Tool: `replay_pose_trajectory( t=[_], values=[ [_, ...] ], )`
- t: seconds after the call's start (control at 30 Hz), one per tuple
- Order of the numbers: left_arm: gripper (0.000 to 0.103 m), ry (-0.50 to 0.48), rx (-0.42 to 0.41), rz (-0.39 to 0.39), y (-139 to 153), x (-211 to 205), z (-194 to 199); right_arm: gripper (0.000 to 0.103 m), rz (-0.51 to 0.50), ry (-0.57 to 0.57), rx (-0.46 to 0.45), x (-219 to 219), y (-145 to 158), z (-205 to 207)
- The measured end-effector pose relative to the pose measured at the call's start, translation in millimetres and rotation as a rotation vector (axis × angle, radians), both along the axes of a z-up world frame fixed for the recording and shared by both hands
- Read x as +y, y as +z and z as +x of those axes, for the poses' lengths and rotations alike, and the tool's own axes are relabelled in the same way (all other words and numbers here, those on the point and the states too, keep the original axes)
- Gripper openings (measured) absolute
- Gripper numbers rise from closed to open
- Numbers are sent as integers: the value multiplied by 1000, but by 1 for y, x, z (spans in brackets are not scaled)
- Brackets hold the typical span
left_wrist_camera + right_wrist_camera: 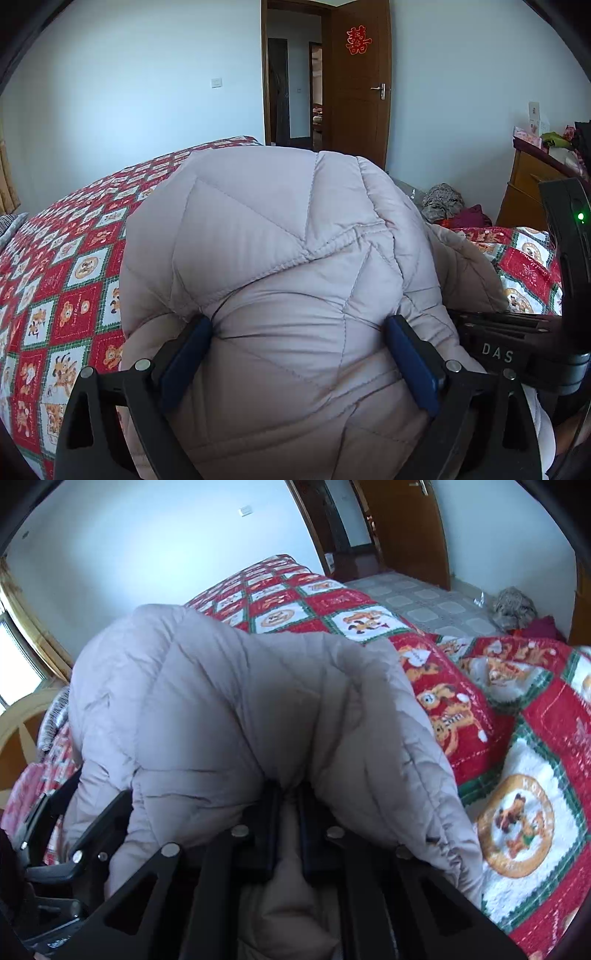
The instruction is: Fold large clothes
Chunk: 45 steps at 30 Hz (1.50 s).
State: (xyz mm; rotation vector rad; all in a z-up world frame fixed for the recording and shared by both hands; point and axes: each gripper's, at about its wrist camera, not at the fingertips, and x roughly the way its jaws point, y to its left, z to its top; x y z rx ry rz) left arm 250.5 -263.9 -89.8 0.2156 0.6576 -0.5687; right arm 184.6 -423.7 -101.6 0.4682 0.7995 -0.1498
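A puffy, quilted, pale grey-pink jacket (280, 236) lies heaped on the bed's red, white and green patchwork cover (74, 277). My left gripper (299, 321) stands open and wide. The jacket's bulk swells up between its blue pads (188, 354) and touches both. In the right wrist view the same jacket (207, 701) drapes over my right gripper (290, 788), which is shut on a fold of it, the fabric pinched between the dark fingers. The right gripper's body shows at the right edge of the left wrist view, close beside the jacket.
The patchwork cover (517, 738) spreads to the right of the jacket. A grey knitted bundle (441, 201) and a dark red garment (469, 218) lie beyond it. A wooden cabinet (524, 192) with clutter stands at the right, an open wooden door (358, 92) behind.
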Motion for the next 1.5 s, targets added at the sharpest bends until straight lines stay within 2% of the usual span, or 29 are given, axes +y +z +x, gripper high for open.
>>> replay_pose_trajectory(
  t=[0.07, 0.17, 0.2, 0.23, 0.27, 0.3, 0.33, 0.37, 0.47, 0.53, 0.6, 0.67, 0.73, 0.77, 0.8, 0.9, 0.93, 1.0, 1.07, 1.17, 1.33, 1.43, 1.5],
  values=[
    [96, -23, 30, -12, 5, 5, 1, 10, 24, -5, -18, -4, 3, -6],
    [96, -80, 77, -35, 23, 31, -1, 19, 78, 4, -20, -13, 16, -18],
    [96, -62, 56, -33, 32, 46, -3, 29, 98, 3, -28, -18, 22, -25],
    [96, -40, 36, -29, 38, 57, -4, 50, 115, 7, -64, -23, 30, -36],
    [96, -16, 29, -38, 43, 72, -3, 66, 114, 14, -126, -27, 41, -49],
    [96, 2, 50, -74, 47, 88, 2, 96, 94, 12, -177, -29, 50, -61],
    [96, 12, 79, -111, 48, 98, 6, 103, 59, 1, -224, -31, 59, -72],
    [97, 32, 132, -162, 46, 109, 14, 103, 40, 2, -237, -31, 64, -77],
    [97, 65, 287, -214, 24, 118, 34, 103, 41, 59, -122, -29, 57, -62],
    [97, 36, 376, -238, 1, 112, 38, 103, 5, 108, -64, -23, 46, -48],
    [98, 10, 440, -330, -12, 113, 41, 103, -8, 142, -23, -20, 34, -36],
    [102, -4, 493, -391, -21, 113, 46, 103, 54, 148, -12, -30, 24, -31],
    [102, -32, 534, -437, -29, 108, 55, 103, 182, 163, 5, -44, 10, -22],
    [102, -42, 535, -446, -30, 106, 58, 103, 231, 160, 11, -51, 2, -18],
    [102, -54, 533, -451, -32, 100, 61, 103, 187, 158, 17, -47, 4, -14],
    [102, -73, 533, -459, -38, 92, 67, 103, 142, 171, 57, -33, 4, 4],
    [102, -86, 545, -476, -39, 92, 69, 102, 154, 188, 57, -29, 4, 8],
    [102, -114, 564, -501, -39, 100, 69, 96, 251, 218, 52, -22, -1, 7],
    [102, -145, 572, -502, -32, 106, 56, 94, 283, 244, 50, -11, -1, -2],
    [102, -150, 557, -456, -11, 122, 22, 92, 310, 304, 81, 20, 1, -29],
    [102, -101, 594, -383, 14, 174, -54, 92, 388, 387, 126, 84, -8, -108],
    [102, -97, 563, -326, 15, 206, -100, 92, 388, 418, 106, 114, -15, -155],
    [102, -86, 556, -322, 6, 217, -109, 95, 323, 378, 40, 119, -17, -179]
  ],
)
